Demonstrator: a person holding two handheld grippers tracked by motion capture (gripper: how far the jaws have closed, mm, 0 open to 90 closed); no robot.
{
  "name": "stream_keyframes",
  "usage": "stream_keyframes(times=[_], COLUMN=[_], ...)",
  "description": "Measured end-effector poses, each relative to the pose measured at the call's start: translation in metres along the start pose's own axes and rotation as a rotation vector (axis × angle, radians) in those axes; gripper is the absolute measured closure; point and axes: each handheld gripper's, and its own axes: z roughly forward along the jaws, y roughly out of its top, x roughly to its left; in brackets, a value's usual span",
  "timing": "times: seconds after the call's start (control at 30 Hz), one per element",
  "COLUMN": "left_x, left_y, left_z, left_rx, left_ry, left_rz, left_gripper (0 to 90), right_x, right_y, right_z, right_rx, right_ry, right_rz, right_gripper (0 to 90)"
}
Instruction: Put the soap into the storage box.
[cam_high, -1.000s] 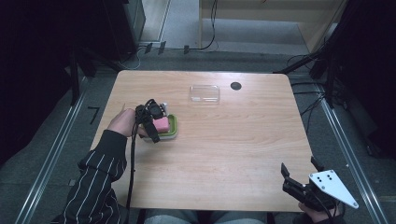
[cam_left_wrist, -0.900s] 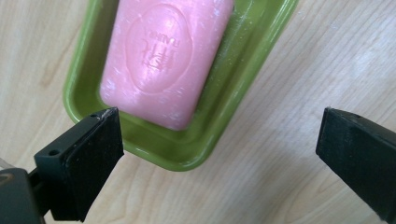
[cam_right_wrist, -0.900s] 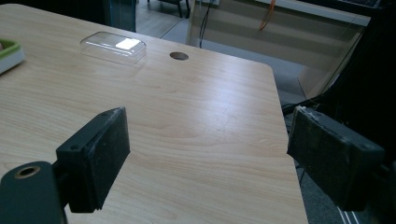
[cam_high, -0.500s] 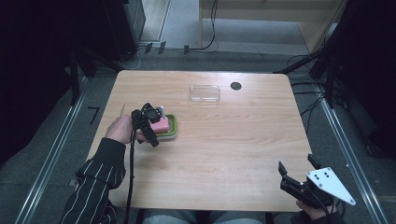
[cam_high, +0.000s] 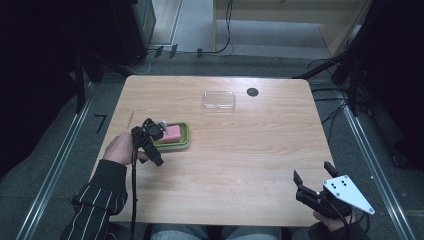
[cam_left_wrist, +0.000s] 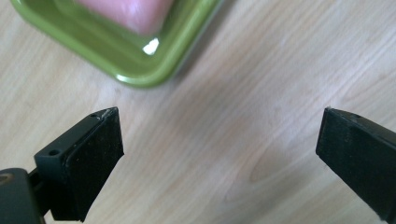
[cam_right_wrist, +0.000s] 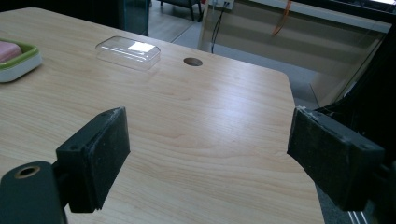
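Green tray sits left of centre on the wooden table, a pink block lying in it. Clear lid lies well apart at the far edge, near a dark round hole; likely set aside so the tray stands open.

Left gripper hangs just beside the tray's near corner, jaws wide apart over bare wood, touching nothing. Right gripper waits at the near right edge, jaws equally wide, empty; probably parked.

My left gripper hangs wide open at centre left; my right gripper gapes, lower right.
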Motion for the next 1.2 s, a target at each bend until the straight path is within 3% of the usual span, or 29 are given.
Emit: stream_keyframes(times=[0.57, 1.0, 1.2], left_x=[-0.009, -0.021, -0.019], left_y=[-0.048, -0.075, -0.085], left_z=[0.015, 0.027, 0.031], left_rx=[0.042, 0.05, 0.054], left_ry=[-0.029, -0.069, -0.093], left_rz=[-0.092, -0.145, -0.169], left_gripper=[1.3, 1.3, 1.3], right_x=[0.007, 0.011, 0.013], right_y=[0.006, 0.009, 0.01], right_z=[0.012, 0.019, 0.021], right_rx=[-0.011, -0.016, -0.014], right_ry=[0.046, 0.07, 0.08], right_rz=[-0.017, -0.026, -0.028], right_gripper=[13.7, 13.8, 13.7])
